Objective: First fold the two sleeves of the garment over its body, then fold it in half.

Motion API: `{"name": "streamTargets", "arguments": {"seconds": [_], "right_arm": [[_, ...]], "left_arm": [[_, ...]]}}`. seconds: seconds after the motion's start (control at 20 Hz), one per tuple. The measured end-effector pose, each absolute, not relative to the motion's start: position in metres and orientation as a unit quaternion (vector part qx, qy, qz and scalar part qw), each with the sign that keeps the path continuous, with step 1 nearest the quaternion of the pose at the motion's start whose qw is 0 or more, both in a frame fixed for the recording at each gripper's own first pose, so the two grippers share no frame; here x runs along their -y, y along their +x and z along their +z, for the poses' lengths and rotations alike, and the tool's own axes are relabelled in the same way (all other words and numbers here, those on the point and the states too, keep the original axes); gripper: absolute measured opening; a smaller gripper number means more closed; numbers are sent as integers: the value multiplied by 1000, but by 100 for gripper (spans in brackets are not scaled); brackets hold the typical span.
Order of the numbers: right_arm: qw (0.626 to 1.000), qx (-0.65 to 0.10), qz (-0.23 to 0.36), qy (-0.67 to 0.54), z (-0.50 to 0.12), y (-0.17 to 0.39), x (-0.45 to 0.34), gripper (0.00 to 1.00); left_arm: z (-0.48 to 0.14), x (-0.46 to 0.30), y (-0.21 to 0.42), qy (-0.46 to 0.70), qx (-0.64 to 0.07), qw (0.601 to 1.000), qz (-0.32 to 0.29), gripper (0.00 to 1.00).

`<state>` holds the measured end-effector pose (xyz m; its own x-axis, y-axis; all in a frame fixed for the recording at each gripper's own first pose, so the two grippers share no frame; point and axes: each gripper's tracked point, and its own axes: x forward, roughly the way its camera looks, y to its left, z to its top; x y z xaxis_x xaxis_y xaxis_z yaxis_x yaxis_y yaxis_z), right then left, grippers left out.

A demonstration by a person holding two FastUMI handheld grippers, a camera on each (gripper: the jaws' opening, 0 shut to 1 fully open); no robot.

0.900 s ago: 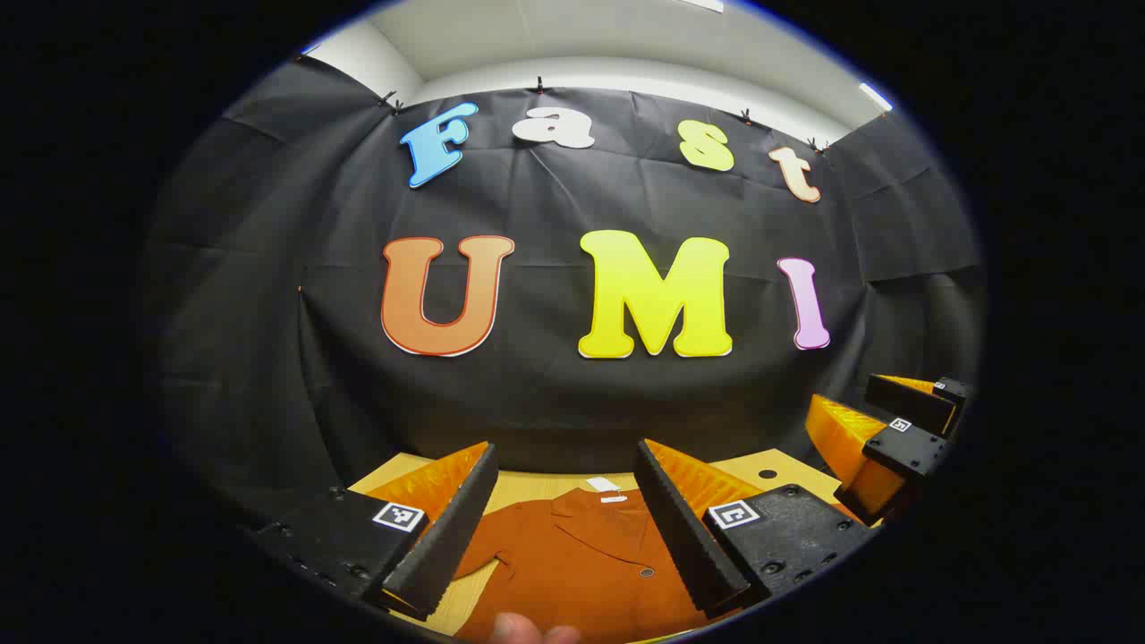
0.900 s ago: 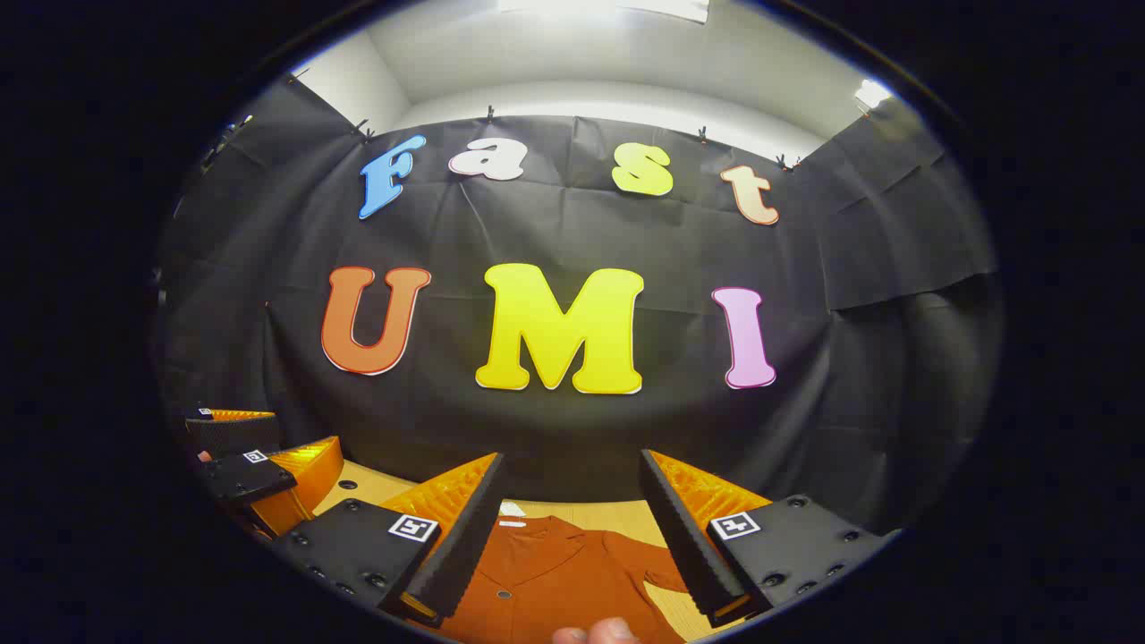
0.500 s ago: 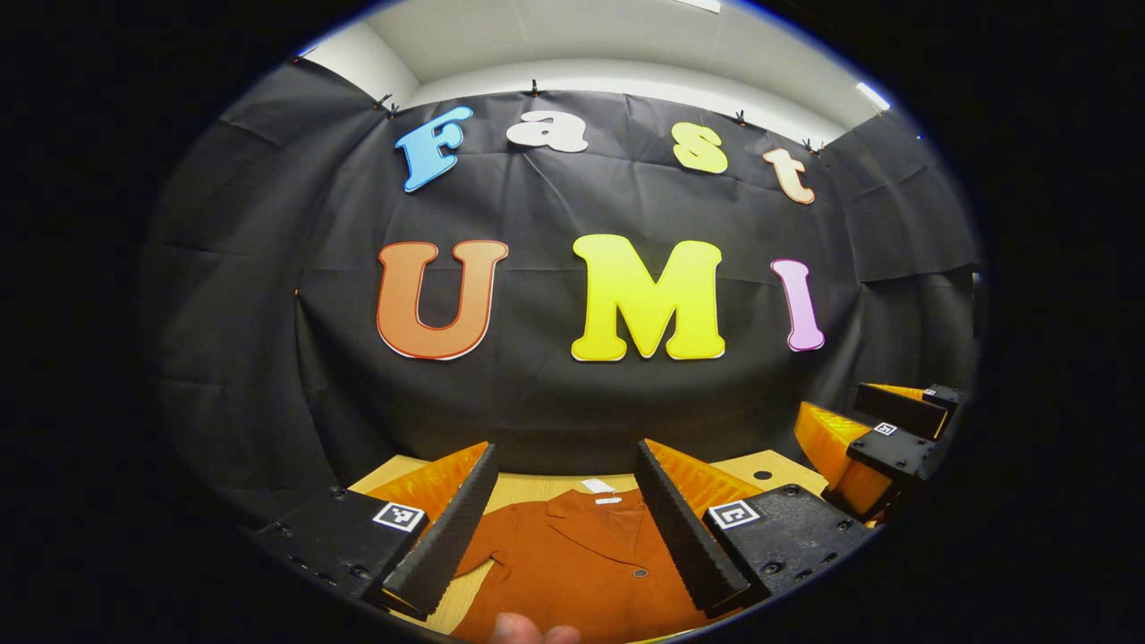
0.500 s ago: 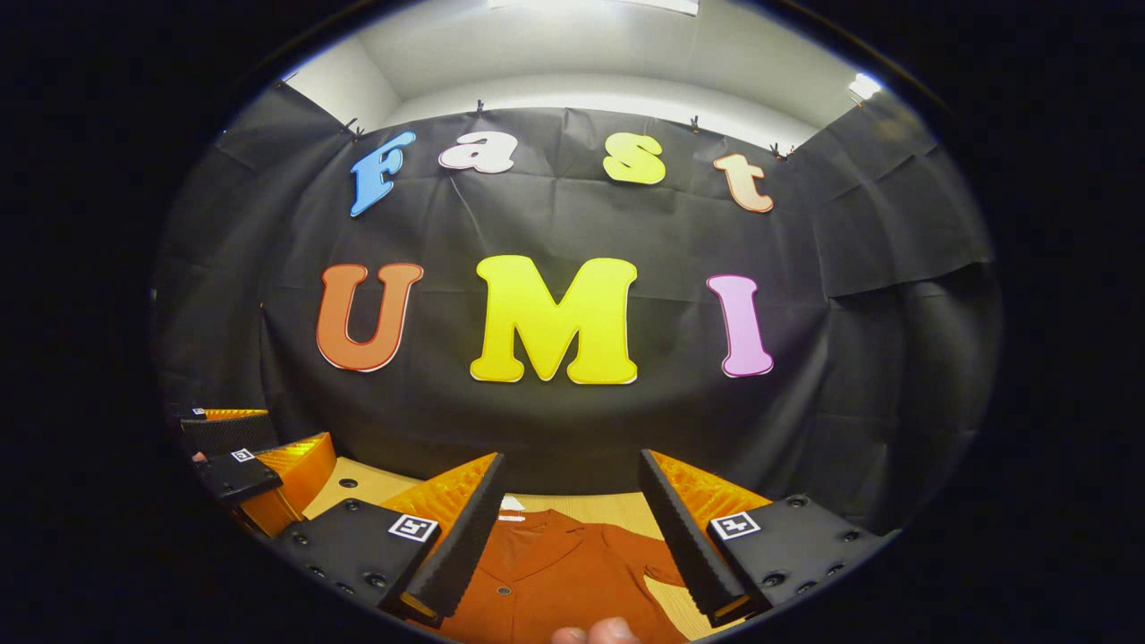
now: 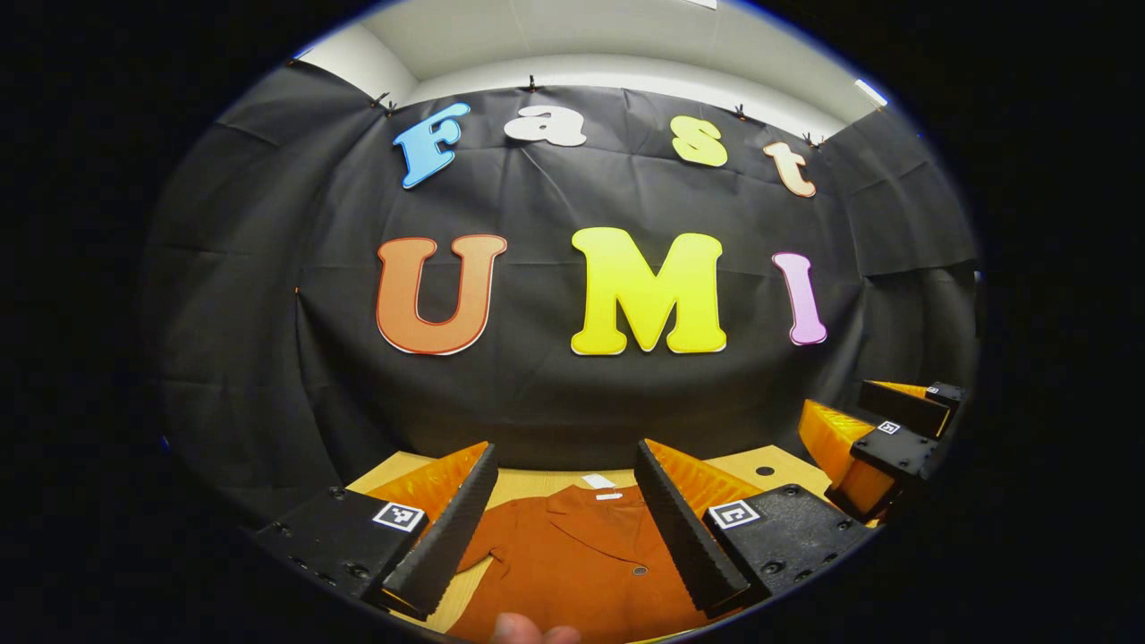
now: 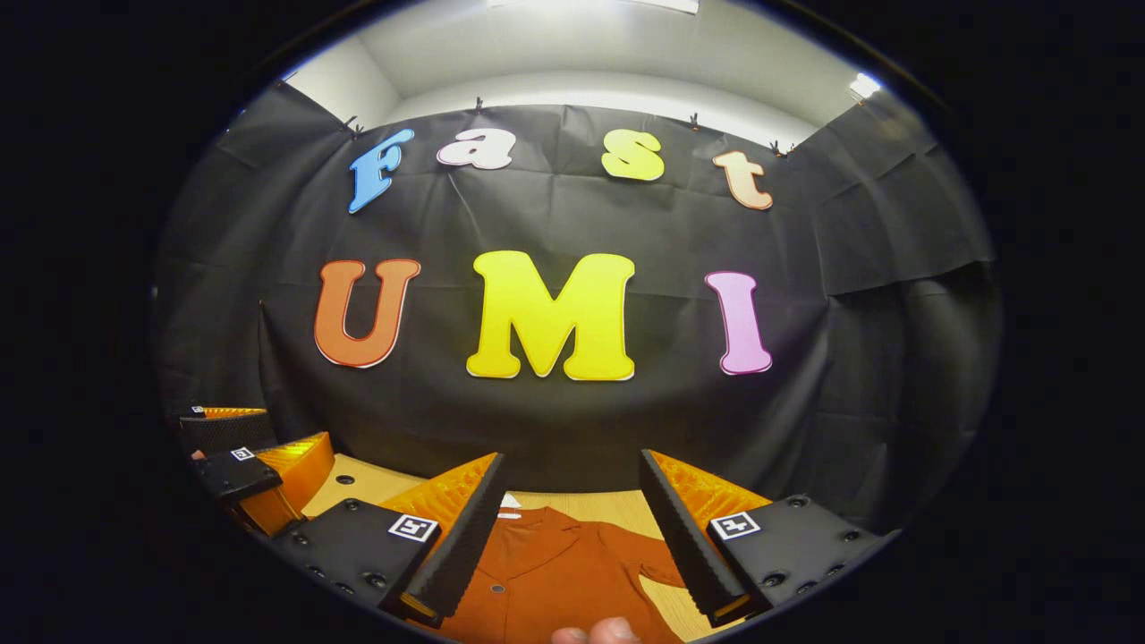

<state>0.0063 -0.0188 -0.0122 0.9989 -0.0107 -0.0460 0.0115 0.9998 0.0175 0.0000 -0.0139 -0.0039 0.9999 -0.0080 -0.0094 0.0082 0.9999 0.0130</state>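
Hovering spread and empty, the left gripper (image 5: 564, 501) and right gripper (image 6: 568, 514) faced the unfolded rust-orange buttoned cloth garment (image 5: 581, 568) on the wooden tabletop (image 5: 528, 485); both sleeves and halving seemingly remained.

In the left gripper view the rust-orange garment (image 5: 572, 563) is cut off at the bottom edge, so its hem and lower body cannot be seen; the left hand-held gripper (image 5: 565, 523)'s spread fingers cover both its flanks, hiding most of each sleeve. In the right gripper view the garment (image 6: 559, 572) is likewise cropped below, its near sleeve passing behind a finger of the right hand-held gripper (image 6: 570, 537). A fingertip (image 6: 597, 632) pokes in at the bottom edge, the rest of that hand out of frame. The small white tag (image 5: 597, 481) at the collar is too small to read
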Motion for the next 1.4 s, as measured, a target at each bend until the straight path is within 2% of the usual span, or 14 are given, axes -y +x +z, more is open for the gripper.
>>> {"name": "streamTargets", "arguments": {"seconds": [0.3, 0.6, 1.4], "right_arm": [[999, -32, -27, 4, -17, 11, 39, 95], [1000, -15, -18, 21, -11, 14, 50, 94], [999, -39, -27, 21, -30, 15, 83, 95]], "left_arm": [[-10, 25, 3, 7, -12, 1000, -8, 99], [-12, 34, 5, 10, -17, 1000, -7, 99], [-17, 51, 10, 18, -20, 1000, -10, 99]]}}
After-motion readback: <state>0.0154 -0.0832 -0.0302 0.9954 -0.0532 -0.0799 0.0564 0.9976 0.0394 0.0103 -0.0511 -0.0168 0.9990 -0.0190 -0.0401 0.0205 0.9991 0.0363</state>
